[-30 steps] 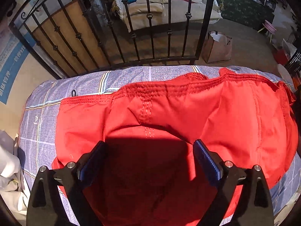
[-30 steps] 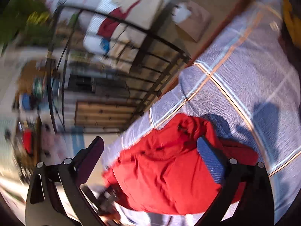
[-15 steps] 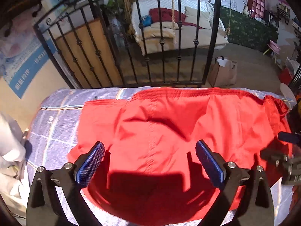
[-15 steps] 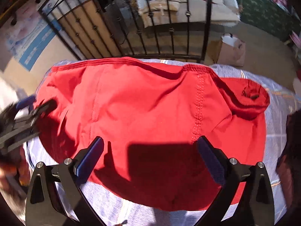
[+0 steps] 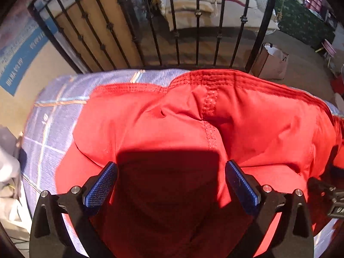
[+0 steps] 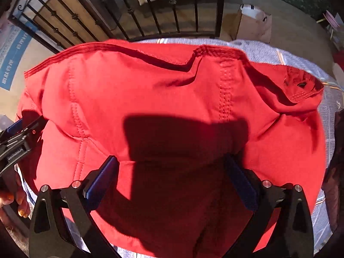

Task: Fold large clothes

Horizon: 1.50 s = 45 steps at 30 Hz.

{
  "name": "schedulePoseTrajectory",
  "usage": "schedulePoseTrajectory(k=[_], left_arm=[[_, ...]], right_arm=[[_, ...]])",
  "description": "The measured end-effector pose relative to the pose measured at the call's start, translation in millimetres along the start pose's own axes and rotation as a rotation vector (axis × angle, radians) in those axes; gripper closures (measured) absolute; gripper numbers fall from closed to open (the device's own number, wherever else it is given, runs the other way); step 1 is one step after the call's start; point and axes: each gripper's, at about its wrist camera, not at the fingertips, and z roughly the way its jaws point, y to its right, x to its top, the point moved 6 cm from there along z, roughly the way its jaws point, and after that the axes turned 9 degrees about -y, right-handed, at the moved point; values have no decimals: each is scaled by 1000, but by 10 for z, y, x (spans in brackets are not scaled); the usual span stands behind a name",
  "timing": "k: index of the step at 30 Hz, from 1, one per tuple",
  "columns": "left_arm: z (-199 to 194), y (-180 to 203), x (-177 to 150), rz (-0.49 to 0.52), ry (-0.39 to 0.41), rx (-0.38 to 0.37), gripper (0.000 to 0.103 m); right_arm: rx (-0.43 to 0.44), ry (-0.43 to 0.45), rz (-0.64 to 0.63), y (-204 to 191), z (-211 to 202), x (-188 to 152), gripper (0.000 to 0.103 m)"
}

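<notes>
Red garment spread on the bed, both grippers hovering empty

The red garment (image 5: 193, 129) now fills mid-frame on the checked bed (image 5: 53, 116), bunchier than half a second ago; left gripper (image 5: 171, 185) and right gripper (image 6: 171, 180) have jaws wide, so smoothing likely precedes folding.

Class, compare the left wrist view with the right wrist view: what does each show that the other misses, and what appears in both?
Only the left wrist view: pale cloth heaped beside the bed, and a distant couch.
Only the right wrist view: a fingernail-painted hand, and the garment's puckered corner.
Both: the red garment on the checked bedsheet, the iron railing, a paper bag, and each hand-held gripper open, left and right.
</notes>
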Motion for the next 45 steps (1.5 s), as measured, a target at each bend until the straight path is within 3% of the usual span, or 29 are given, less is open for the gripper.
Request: schedulePoseTrajectory(k=[8,16,24,26,29,31,35,37,39,41,45], left_arm=[[285,61,37,32,-52,-40,4],[420,177,71,65,-59,21,4],[257,118,59,74,-89,23,5],[32,62,20,44,-21,10,6],[-291,-29,-17,12,91,-27,6],[-369,-50,47,2,112,-35,6],[-200,-44,326,-9,83,29,5],[98,-11,432,-4,-32,36,4],[377,-9,524,-6,-139,15,4],[495,-31,582,-24,-144,-19,4],[598,-20,670,-2,-177,-19,4]], right_arm=[[-11,-93,15,36,363,162,4],[-73,-87,-12,-17,573,214,4],[-32,-138,-18,30,529,276,4],[4,-81,-8,61,339,230,4],[19,79,-4,106,-83,168,4],[38,133,-10,119,-276,213,4],[-28,134,18,268,-248,446,4],[-1,80,76,416,-51,507,4],[79,-31,117,509,263,605,4],[71,-62,101,556,421,687,4],[35,-97,73,543,530,777,4]])
